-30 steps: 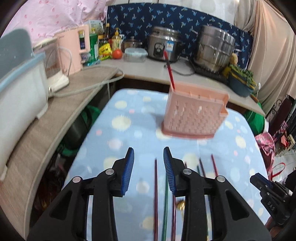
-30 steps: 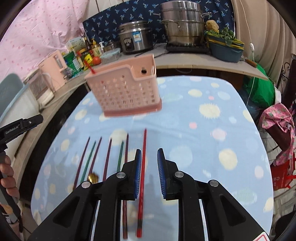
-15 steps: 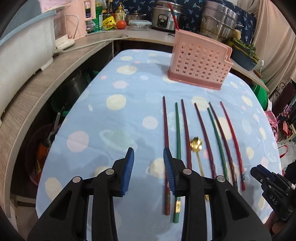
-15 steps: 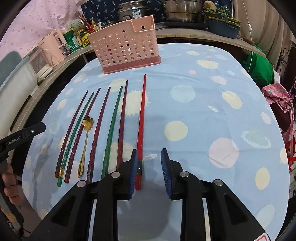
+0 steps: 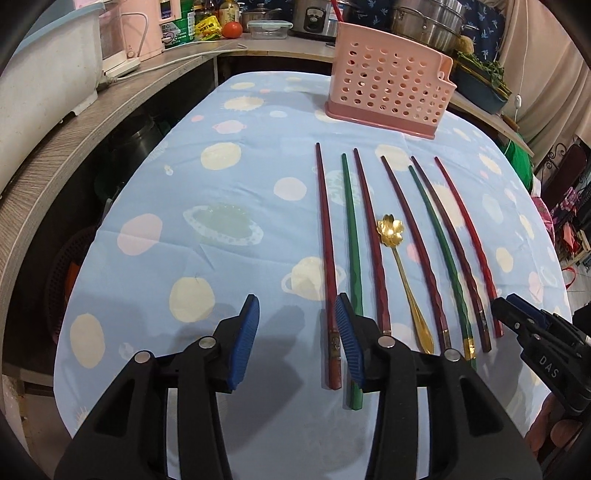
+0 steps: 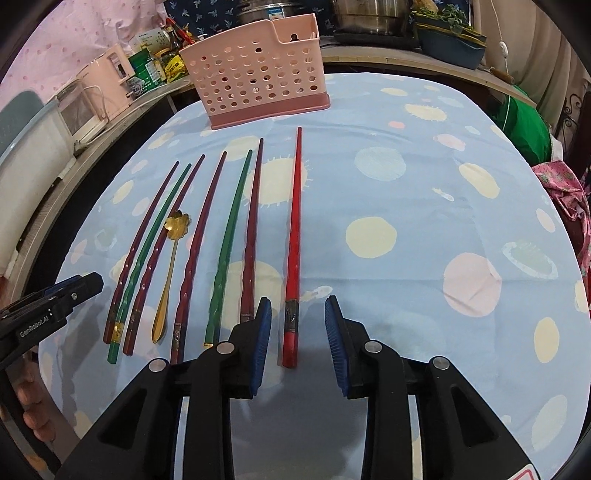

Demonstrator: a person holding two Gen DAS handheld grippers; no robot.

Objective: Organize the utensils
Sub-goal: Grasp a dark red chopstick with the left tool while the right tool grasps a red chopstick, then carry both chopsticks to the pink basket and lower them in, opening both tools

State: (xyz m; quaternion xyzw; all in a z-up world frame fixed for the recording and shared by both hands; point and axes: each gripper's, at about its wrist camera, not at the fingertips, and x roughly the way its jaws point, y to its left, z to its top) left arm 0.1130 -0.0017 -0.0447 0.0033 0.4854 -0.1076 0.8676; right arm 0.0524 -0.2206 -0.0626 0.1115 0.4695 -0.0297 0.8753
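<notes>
Several dark red and green chopsticks [image 5: 354, 236] and a gold flower-bowl spoon [image 5: 400, 269] lie side by side on the blue spotted tablecloth [image 5: 221, 206]. A pink perforated utensil basket [image 5: 388, 92] stands at the far end with one red chopstick [image 5: 334, 11] upright in it. My left gripper [image 5: 297, 339] is open, low over the near ends of the leftmost chopsticks. My right gripper [image 6: 297, 339] is open, its jaws either side of the near end of the bright red chopstick [image 6: 293, 240]. The basket [image 6: 258, 74] and spoon [image 6: 170, 266] also show in the right wrist view.
A wooden counter [image 5: 74, 122] curves round the table's left and far sides, with a white appliance [image 5: 44, 66], pink appliance [image 5: 144, 29], rice cooker [image 5: 317, 18] and steel pots [image 5: 428, 22]. The other gripper shows at each view's edge [image 5: 546, 354] [image 6: 44, 314].
Both grippers have pulled back and tilted down from the basket to the near ends of the chopsticks. The right gripper's jaws have opened wider around the bright red chopstick.
</notes>
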